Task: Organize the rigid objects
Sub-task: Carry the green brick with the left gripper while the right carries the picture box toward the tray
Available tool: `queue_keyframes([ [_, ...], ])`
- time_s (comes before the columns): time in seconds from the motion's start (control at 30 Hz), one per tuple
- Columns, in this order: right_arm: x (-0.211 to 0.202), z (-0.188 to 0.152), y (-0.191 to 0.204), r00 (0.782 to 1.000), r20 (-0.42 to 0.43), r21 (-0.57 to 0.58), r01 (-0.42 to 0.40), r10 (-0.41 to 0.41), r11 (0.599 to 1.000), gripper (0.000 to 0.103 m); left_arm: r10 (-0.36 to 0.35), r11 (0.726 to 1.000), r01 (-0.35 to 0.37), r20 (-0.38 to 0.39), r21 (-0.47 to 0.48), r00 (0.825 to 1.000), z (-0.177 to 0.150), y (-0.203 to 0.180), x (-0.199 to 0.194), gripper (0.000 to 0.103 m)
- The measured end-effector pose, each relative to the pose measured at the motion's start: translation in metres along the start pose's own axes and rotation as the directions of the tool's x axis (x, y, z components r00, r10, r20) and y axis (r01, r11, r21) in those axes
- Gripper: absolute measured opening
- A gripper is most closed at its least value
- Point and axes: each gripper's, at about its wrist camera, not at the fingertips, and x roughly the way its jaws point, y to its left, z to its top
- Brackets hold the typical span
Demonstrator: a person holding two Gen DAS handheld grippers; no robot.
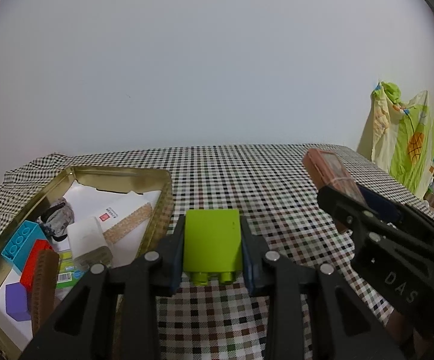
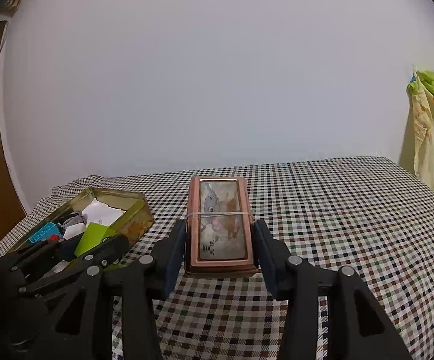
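Lime-green block (image 1: 212, 241) sits clamped between the left gripper (image 1: 212, 258) pads, studs facing back toward the camera, held above the checked cloth on the bench (image 1: 276, 186). Gold tin (image 1: 121, 174) is just to the left of it, open-topped, already holding a cyan brick (image 1: 22, 240), a red brick (image 1: 35, 262), a purple block (image 1: 16, 301), a brown ridged piece (image 1: 41, 285), a white cuboid (image 1: 86, 237), and a grey lump (image 1: 58, 217) on white paper.

Right gripper (image 2: 221, 246) is clamped on a copper-pink flat case (image 2: 220, 225), long axis pointing away from the camera, picture panel up, elastic band across the middle. Case is raised over the bench, right of the tin (image 2: 136, 225). In the left wrist view the same case (image 1: 327, 171) sticks out past the right gripper (image 1: 351, 207), well apart from the green block.

Right wrist view shows the left gripper (image 2: 94, 240) with the block (image 2: 92, 237) at the tin's near-right corner; can't tell whether it's over the rim or just beside it.

Printed yellow-green fabric (image 1: 405, 141) hangs beyond the far right edge.
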Motion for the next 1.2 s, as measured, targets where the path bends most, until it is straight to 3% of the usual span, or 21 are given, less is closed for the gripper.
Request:
queue_keyframes([
  [1.2, -0.007, -0.005, 0.034, 0.998, 0.039, -0.043, -0.041, 0.042, 0.998, 0.049, 0.029, 0.999, -0.026, 0.078, -0.036, 0.997, -0.006, 0.023, -0.028, 0.031],
])
